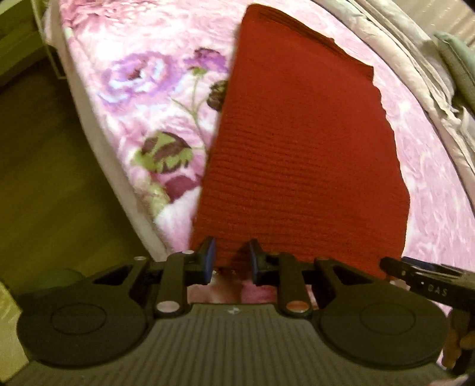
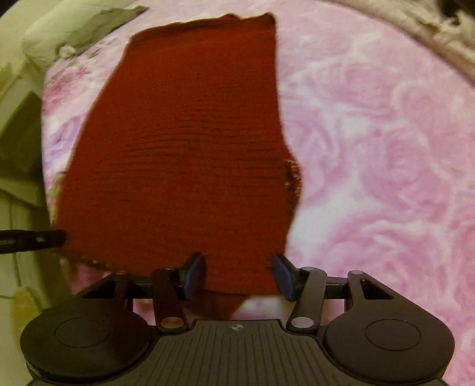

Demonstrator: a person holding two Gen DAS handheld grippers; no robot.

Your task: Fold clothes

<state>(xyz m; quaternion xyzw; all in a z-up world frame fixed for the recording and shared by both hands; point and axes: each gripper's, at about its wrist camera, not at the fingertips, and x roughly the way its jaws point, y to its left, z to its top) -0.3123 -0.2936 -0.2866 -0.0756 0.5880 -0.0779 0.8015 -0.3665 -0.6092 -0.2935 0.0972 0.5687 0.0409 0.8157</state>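
A red knit garment point(image 1: 297, 154) lies flat as a long folded panel on the pink floral blanket point(image 1: 142, 89) of a bed. My left gripper point(image 1: 232, 262) hovers over its near edge. The jaws are open, and the blue pads point(image 1: 209, 258) stand apart from the cloth without pressing it. In the right wrist view the same garment point(image 2: 178, 142) stretches away from me. My right gripper point(image 2: 239, 276) is open wide above the garment's near right corner and holds nothing. Each gripper's tip shows at the edge of the other's view.
The bed's left edge point(image 1: 98, 142) drops to a dark floor point(image 1: 44, 178). Crumpled pale bedding point(image 1: 415, 74) lines the far right side, and more of it point(image 2: 74, 26) lies beyond the garment. Open blanket point(image 2: 386, 148) spreads to the garment's right.
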